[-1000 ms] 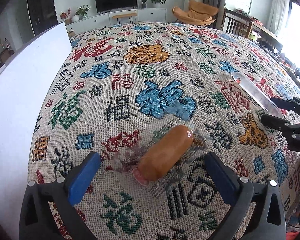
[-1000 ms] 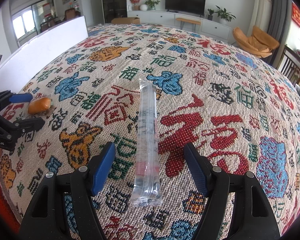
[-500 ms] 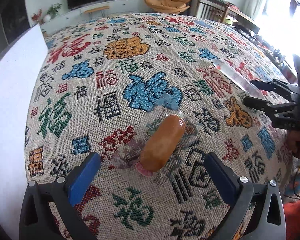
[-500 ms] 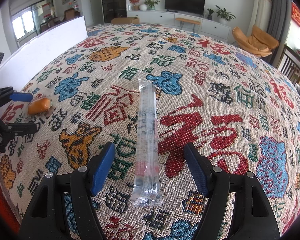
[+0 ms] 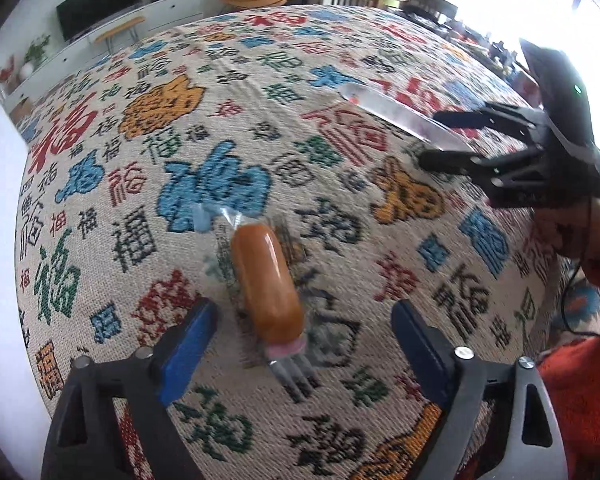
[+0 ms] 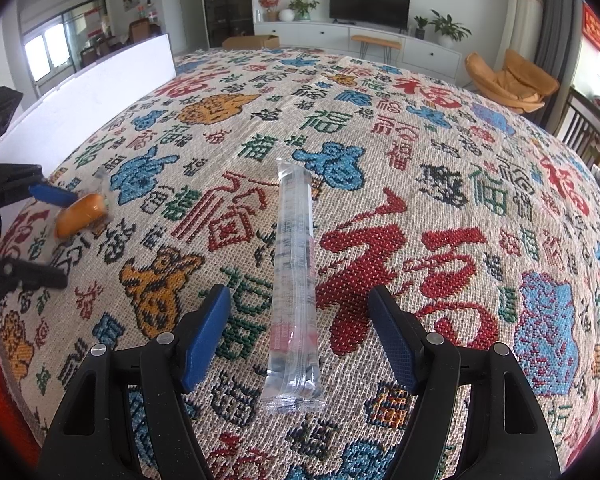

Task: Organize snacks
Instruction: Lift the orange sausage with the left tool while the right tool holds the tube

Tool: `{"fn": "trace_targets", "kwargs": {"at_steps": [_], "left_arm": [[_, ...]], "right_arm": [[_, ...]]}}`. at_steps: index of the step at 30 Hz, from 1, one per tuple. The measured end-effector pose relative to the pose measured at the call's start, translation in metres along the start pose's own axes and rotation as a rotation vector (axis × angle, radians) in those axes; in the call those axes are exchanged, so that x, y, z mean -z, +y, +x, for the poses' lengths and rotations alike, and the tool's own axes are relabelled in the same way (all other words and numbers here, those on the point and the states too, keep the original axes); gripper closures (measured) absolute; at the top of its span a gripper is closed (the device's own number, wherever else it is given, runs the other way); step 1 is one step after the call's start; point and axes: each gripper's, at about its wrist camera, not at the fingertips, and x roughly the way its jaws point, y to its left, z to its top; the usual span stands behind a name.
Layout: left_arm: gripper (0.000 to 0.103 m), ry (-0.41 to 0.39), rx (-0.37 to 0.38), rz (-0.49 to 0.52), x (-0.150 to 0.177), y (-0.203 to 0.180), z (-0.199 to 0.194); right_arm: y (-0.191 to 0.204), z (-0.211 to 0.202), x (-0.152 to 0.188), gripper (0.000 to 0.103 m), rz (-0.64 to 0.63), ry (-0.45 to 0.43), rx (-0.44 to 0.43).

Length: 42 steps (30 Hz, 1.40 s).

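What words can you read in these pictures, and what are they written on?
"福", woven again and again in red, blue, green and black: on the tablecloth.
Dark print on the long clear packet: too blurred to read.
Print on the clear wrapper of the orange sausage snack: too blurred to read.
Gold characters on the red hanging on the far wall: too small to read.

Black gripper (image 6: 298, 322), blue pads (image 6: 206, 338), orange sleeve (image 5: 580, 400)

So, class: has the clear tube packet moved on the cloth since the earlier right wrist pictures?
No. The clear tube packet lies beside the same big red character as before.
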Motion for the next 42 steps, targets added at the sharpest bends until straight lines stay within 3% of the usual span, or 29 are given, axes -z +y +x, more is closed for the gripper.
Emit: {"fn": "trace_targets", "kwargs": {"at_steps": [2,4,8,9,11,12,13,15,17,18,22,25,30,32,38,40,41,42], "left_arm": [[0.041,-0.011,-0.025,-0.009,0.002,-0.002,-0.004],[0.06,-0.04,0.0,-0.102,0.004,0.011,-0.01],[0.061,-0.092,0.06,-0.351,0.008,0.04,-0.015],[0.058,-0.097,0.068,-0.386,0.008,0.041,-0.014],[0.038,-0.11,0.104,-0.425,0.006,0.039,-0.013],[0.021,-0.113,0.132,-0.437,0.004,0.036,-0.011],[0.012,-0.109,0.135,-0.442,-0.001,0.032,-0.009],[0.012,-0.092,0.065,-0.418,-0.012,0.02,-0.002],[0.035,-0.077,-0.058,-0.388,-0.022,0.009,0.005],[0.066,-0.073,-0.119,-0.386,-0.027,0.008,0.006],[0.077,-0.106,-0.017,-0.506,-0.024,0.027,0.002],[0.077,-0.14,-0.005,-0.562,-0.007,0.035,-0.007],[0.078,-0.21,0.005,-0.58,0.009,0.031,-0.025],[0.079,-0.237,0.016,-0.585,0.01,0.028,-0.032],[0.081,-0.311,0.04,-0.586,0.015,0.023,-0.062],[0.081,-0.331,0.046,-0.596,0.019,0.023,-0.069],[0.081,-0.342,0.047,-0.603,0.022,0.023,-0.073],[0.082,-0.356,0.045,-0.61,0.025,0.024,-0.077]], "right_arm": [[0.0,0.0,0.0,0.028,0.001,0.0,-0.001],[0.0,0.0,0.0,0.028,0.0,0.0,0.0],[0.0,0.0,0.0,0.028,0.0,0.0,0.001],[0.0,0.0,0.0,0.028,0.0,0.0,0.001],[0.001,0.0,0.0,0.028,0.0,0.0,0.0],[0.001,0.0,0.0,0.028,0.0,0.0,0.001],[0.001,0.0,0.0,0.028,0.0,0.0,0.001],[0.001,0.0,0.001,0.028,0.0,0.0,0.001],[0.001,0.0,0.001,0.028,0.0,0.0,0.001],[0.001,0.0,0.001,0.028,0.0,0.001,0.001],[0.0,0.001,0.001,0.028,0.001,0.001,-0.001],[-0.004,-0.001,0.0,0.028,0.026,0.01,-0.032],[-0.037,0.003,-0.023,0.028,0.235,0.184,-0.246],[-0.045,0.007,-0.035,0.028,0.275,0.229,-0.267],[-0.014,0.01,-0.057,0.029,0.103,0.269,-0.215],[-0.001,0.016,-0.055,0.037,0.031,0.292,-0.167],[0.002,0.019,-0.053,0.077,0.005,0.309,-0.138],[0.004,0.023,-0.052,0.084,-0.016,0.327,-0.112]]}}
